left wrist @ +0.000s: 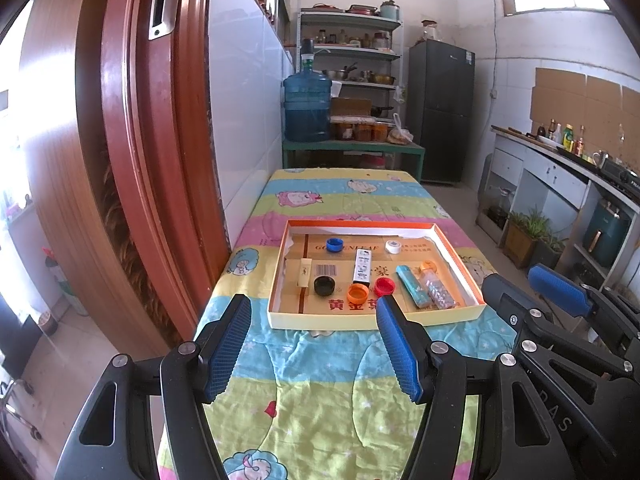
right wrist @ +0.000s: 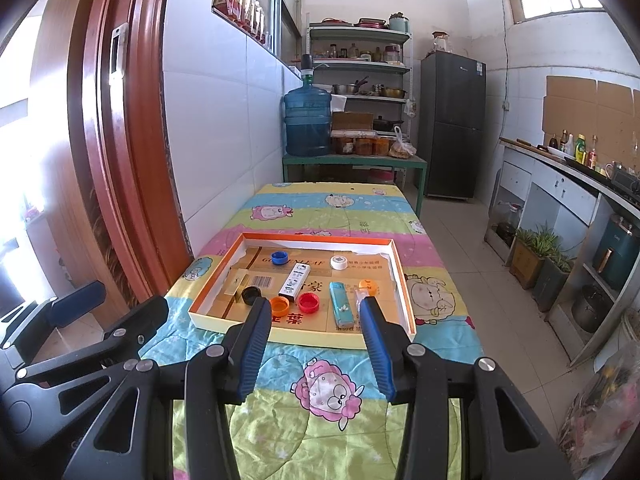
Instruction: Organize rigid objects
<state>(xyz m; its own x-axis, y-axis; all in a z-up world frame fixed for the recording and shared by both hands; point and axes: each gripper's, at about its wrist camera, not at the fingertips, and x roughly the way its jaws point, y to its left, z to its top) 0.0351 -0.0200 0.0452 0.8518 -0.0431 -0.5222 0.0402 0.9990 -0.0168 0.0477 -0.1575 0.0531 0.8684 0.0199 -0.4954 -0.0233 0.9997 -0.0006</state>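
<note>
While both claws hang above the near end of the cartoon-print cloth (left wrist: 320, 412), the left gripper (left wrist: 314, 316) stands wide open with nothing between its blue pads, and the right gripper (right wrist: 316, 312) is spread just as wide and also holds nothing. Just beyond their fingertips lies a shallow cardboard tray (left wrist: 276, 276) with an orange inner rim, flat on the cloth. Along its near side sit a black cap (left wrist: 324, 285), an orange cap (left wrist: 358, 292) and a red cap (left wrist: 385, 287) in a row, with a teal lighter (left wrist: 413, 286) and a clear orange-topped bottle (left wrist: 436, 284) lying side by side to their right. A cream stick (left wrist: 305, 273) lies at the left, a white lighter (left wrist: 363, 266) in the middle. Farther back rest a blue cap (left wrist: 334, 245) and a white cap (left wrist: 394, 246). Beyond the table stands a blue water jug (left wrist: 307, 106) beside metal shelves (left wrist: 352, 52)
</note>
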